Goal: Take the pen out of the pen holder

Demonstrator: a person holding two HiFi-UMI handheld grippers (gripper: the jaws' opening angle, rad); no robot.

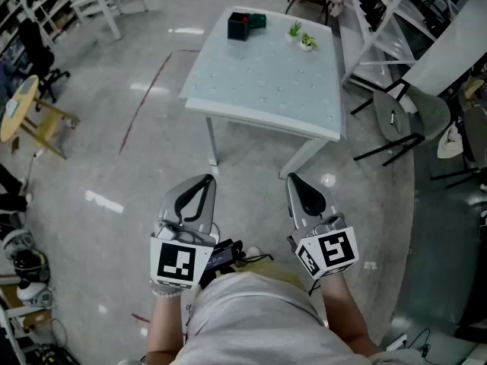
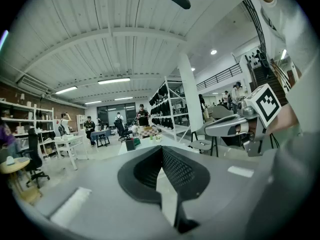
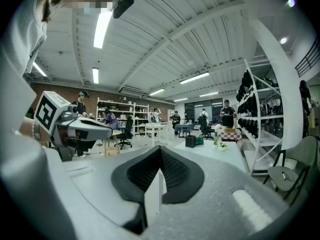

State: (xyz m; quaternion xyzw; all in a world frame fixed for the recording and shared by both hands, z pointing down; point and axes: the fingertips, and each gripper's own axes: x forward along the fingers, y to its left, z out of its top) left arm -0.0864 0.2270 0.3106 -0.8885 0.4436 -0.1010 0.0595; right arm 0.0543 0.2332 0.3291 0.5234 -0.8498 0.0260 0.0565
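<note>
**Left gripper** (image 1: pixel 204 182): your jaws are pressed together with nothing between them. It is held close to your body and aims toward 12 o'clock.

**Right gripper** (image 1: pixel 295 181): your jaws are pressed together and empty. It sits just beside the left one, at its 3 o'clock.

**Table** (image 1: pixel 259 82): pale top, at 12 o'clock from both grippers and well apart from them, with open floor between.

**Pen holder** (image 1: pixel 238 26): a dark box at the table's 11 o'clock corner. It is too small in every view for you to make out the pen.

**Green box** (image 1: pixel 257 20): touching or just beside the pen holder, at its 2 o'clock.

**Small plants** (image 1: pixel 302 36): at the pen holder's 3 o'clock.

**Progress**: nothing is done, as far as the views show. You have yet to walk up to the table, spread one gripper's jaws, close them on the pen and lift it clear.
</note>
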